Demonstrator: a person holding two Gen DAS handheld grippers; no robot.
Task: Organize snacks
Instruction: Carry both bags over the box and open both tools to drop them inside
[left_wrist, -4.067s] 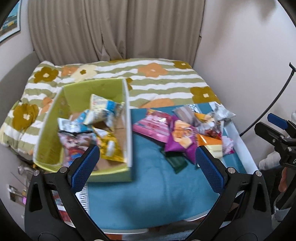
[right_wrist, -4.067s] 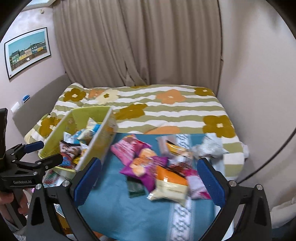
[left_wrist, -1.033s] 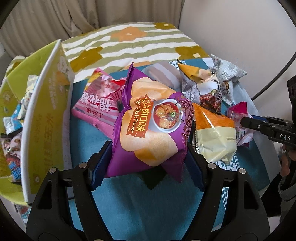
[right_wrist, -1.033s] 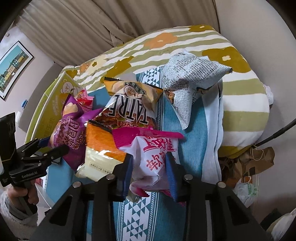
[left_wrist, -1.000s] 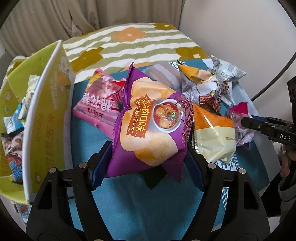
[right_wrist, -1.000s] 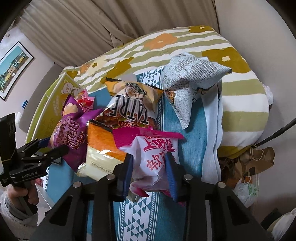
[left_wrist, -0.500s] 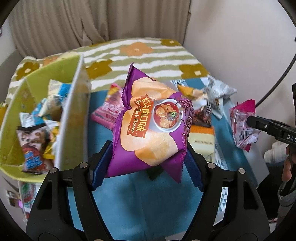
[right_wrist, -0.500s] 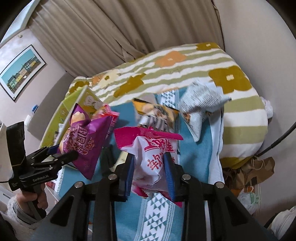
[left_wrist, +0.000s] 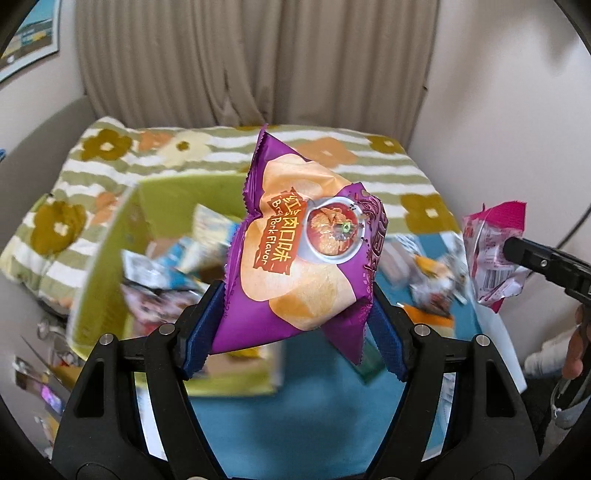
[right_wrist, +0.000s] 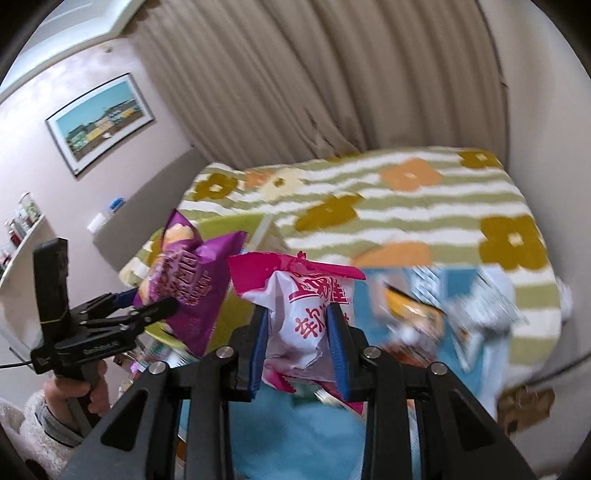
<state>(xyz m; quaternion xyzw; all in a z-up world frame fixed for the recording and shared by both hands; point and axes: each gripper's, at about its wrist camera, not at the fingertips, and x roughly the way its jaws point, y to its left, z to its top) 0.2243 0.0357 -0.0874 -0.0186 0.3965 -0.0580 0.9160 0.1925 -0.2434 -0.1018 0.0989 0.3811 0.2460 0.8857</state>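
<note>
In your left wrist view, your left gripper (left_wrist: 295, 332) was clamped on the purple chip bag (left_wrist: 299, 258), its blue pads pressing the bag's lower corners from either side. The bag stood up off the table, its printed face toward the camera and its sealed top edge uppermost. Behind and to the left of it lay the green box (left_wrist: 107, 258), open at the top and already holding a blurred jumble of packets. The box sat on the blue cloth (left_wrist: 314, 424), with the flowered blanket (left_wrist: 369, 166) beyond it. To the right, a few loose snacks (left_wrist: 432, 273) lay on the cloth, too blurred to name. At the far right edge, your right gripper (left_wrist: 513, 251) pinched the pink and white packet (left_wrist: 491, 254) in the air, clear of the cloth.

In your right wrist view, your right gripper (right_wrist: 299, 347) was closed tight on that pink and white packet (right_wrist: 306, 310), the blue pads squeezing its crumpled middle while the pink top seal stuck up above them. To the left, your left gripper (right_wrist: 147, 302) held the purple chip bag (right_wrist: 188, 280) over the near side of the green box (right_wrist: 236, 229). Your left hand (right_wrist: 77, 391), in a fuzzy pale sleeve, gripped the handle. Blurred loose snacks (right_wrist: 417, 314) lay on the cloth to the right.
</note>
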